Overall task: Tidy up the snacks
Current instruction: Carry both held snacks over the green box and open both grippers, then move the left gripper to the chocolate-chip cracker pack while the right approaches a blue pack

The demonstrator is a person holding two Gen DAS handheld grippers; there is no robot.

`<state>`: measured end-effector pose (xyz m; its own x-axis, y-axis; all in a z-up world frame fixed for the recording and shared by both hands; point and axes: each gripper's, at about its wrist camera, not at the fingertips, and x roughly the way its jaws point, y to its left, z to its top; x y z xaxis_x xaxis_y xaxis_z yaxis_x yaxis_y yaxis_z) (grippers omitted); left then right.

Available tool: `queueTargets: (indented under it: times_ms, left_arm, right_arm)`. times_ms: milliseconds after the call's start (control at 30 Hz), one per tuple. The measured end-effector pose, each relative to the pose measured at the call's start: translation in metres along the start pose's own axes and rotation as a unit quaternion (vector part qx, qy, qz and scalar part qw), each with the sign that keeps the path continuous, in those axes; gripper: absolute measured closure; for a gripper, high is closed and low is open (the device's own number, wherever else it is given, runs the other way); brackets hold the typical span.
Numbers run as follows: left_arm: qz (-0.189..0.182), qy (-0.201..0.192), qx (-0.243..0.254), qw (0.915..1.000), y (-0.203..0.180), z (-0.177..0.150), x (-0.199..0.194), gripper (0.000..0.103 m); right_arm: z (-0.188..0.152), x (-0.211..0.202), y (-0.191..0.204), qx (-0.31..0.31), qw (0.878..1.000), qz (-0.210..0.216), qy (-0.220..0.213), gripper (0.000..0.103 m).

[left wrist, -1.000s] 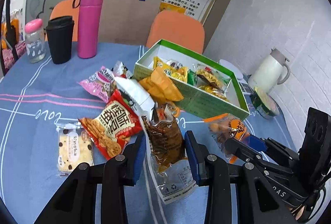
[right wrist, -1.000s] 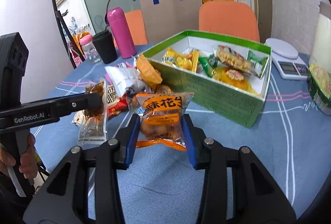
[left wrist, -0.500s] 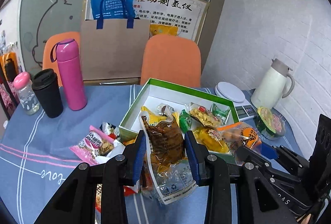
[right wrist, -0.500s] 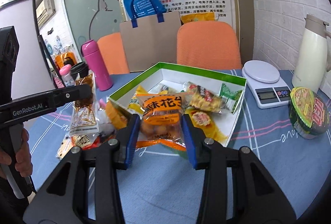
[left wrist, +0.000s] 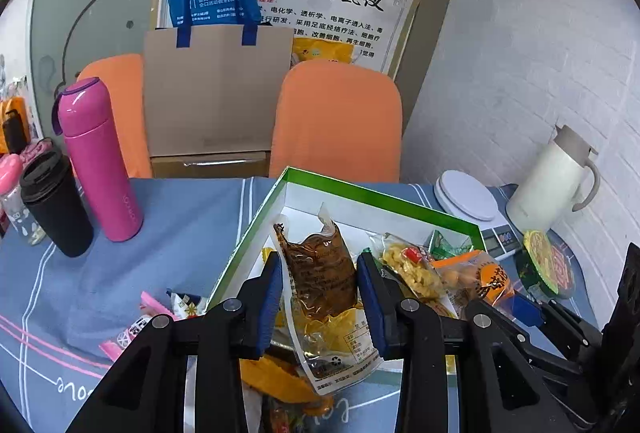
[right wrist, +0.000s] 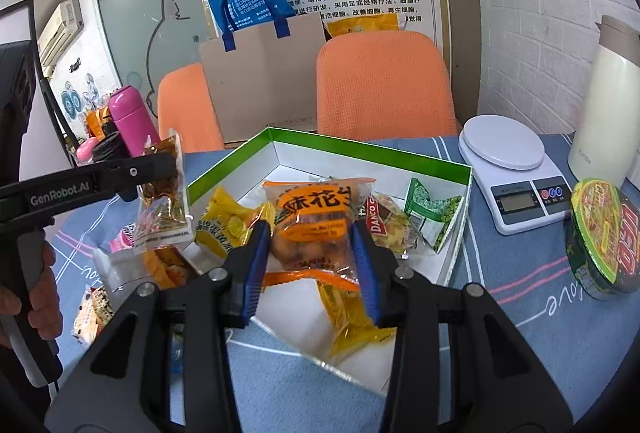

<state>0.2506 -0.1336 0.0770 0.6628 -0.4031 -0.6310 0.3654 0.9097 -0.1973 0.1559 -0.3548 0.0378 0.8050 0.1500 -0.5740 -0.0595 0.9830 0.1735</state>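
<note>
Left gripper (left wrist: 318, 297) up over the green-edged box (left wrist: 360, 193), blue pads (left wrist: 269, 297) clamped tight on a clear brown snack pack (left wrist: 320, 273), which hangs upright w/ its torn top corner pointing up and printed bottom end drooping below the fingers. Right gripper (right wrist: 308, 265) right beside it, also over the box (right wrist: 400, 157), pads (right wrist: 252, 269) squeezed on an orange-label peanut bag (right wrist: 316, 225). Both packs are in the air above the box's near half, neither resting on its floor.

Inside the box: a yellow pack (right wrist: 224, 221) at the left wall, a green pea packet (right wrist: 432, 209) toward the right wall, a mixed-snack pack (right wrist: 386, 221) between pea packet and peanut bag. A yellow wrapper (right wrist: 352, 317) lies at the box's near edge, under the right fingers.

Left of the box on the blue tablecloth (left wrist: 172, 233): a few loose packets (left wrist: 160, 313) waiting, then a pink bottle (left wrist: 98, 165) and black cup (left wrist: 54, 205) farther out. Right of the box: white kitchen scale (right wrist: 516, 169), a noodle bowl (right wrist: 600, 233) nearer the camera, cream jug (right wrist: 608, 105) behind. In the right wrist view a hand (right wrist: 36, 297) grips the left tool's handle, well left of the box. Two orange chairs (left wrist: 340, 121) behind the box.
</note>
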Motion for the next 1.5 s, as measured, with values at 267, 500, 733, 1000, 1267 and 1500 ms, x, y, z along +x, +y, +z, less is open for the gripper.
queueTargets:
  times_ms: [267, 500, 733, 1000, 1267, 1500]
  left_arm:
    - [0.011, 0.013, -0.009, 0.9998, 0.007, 0.005, 0.027, 0.066]
    - [0.014, 0.002, -0.015, 0.9998, 0.016, 0.004, 0.031, 0.016]
    - [0.037, -0.031, -0.010, 0.9988, 0.011, 0.003, 0.011, 0.002]
    - [0.028, -0.027, -0.014, 0.9992, 0.006, -0.003, -0.012, 0.002]
    - [0.008, -0.003, -0.009, 0.9999, 0.013, -0.029, -0.052, 0.002]
    - [-0.001, 0.005, -0.050, 0.9987, 0.046, -0.075, -0.096, 0.002]
  right_arm:
    - [0.011, 0.026, -0.002, -0.005, 1.000, 0.001, -0.006, 0.057]
    - [0.006, 0.029, -0.003, -0.021, 0.999, -0.034, -0.019, 0.024]
    - [0.002, 0.023, -0.010, 0.000, 0.999, -0.039, -0.009, 0.013]
    - [-0.002, -0.011, 0.002, -0.003, 0.999, -0.027, -0.021, 0.008]
    - [-0.018, -0.054, 0.025, -0.015, 0.999, 0.011, -0.029, 0.004]
    - [-0.058, -0.057, 0.052, -0.037, 0.997, 0.060, 0.010, 0.003]
